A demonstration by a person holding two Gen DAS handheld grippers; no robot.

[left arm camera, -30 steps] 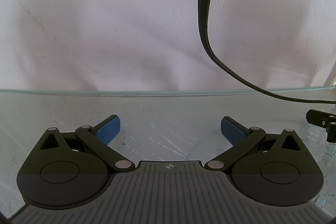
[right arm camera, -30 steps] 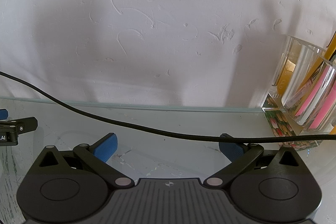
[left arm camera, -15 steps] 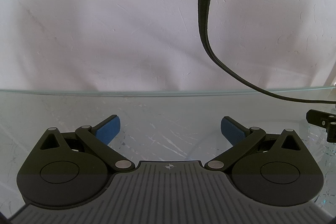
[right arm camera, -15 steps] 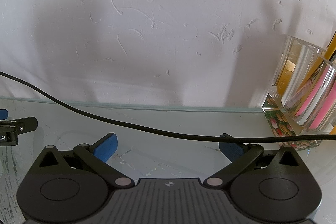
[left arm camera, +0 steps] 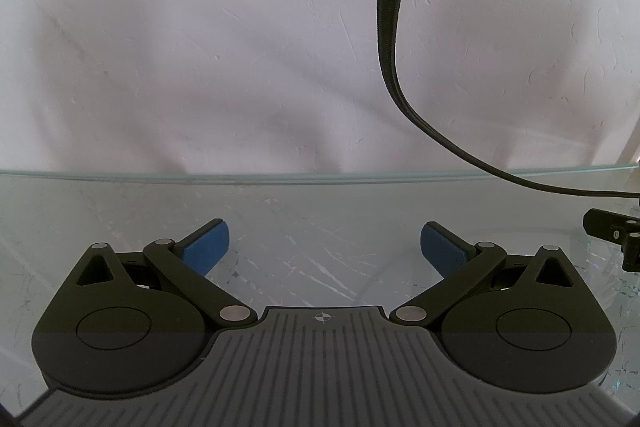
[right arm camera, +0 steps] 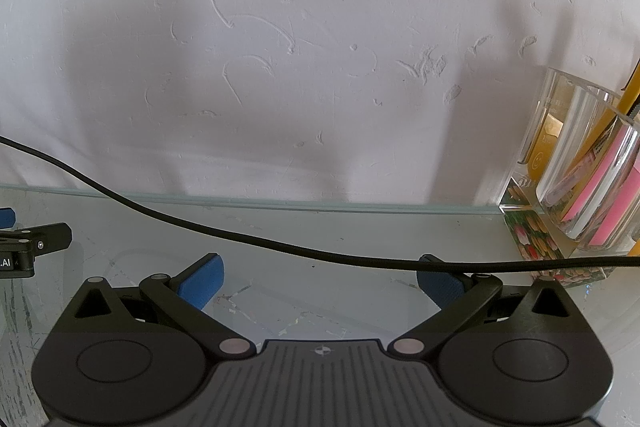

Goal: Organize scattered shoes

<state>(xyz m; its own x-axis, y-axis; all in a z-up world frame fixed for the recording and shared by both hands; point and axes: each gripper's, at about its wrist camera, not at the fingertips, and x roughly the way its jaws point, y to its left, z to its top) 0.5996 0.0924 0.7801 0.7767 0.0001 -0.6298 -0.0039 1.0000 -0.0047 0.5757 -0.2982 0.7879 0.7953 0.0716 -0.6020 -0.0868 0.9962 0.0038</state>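
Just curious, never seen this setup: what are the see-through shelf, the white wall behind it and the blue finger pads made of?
The clear shelf looks like glass: greenish edge, reflections, scratches. The white wall seems matte plaster or paint, with raised trowel marks. The blue pads on the open left gripper look like textured rubber, though I can't be sure.

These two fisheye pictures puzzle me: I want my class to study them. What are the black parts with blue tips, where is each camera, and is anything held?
Each picture comes from a camera on a hand-held gripper, looking forward along its fingers. The left gripper and the right gripper both have their jaws wide apart, holding nothing. Both sit over a glass tabletop facing a white wall. A black cable crosses in front. To the right stands a clear glass cup with pink and yellow items inside. No shoes show yet.
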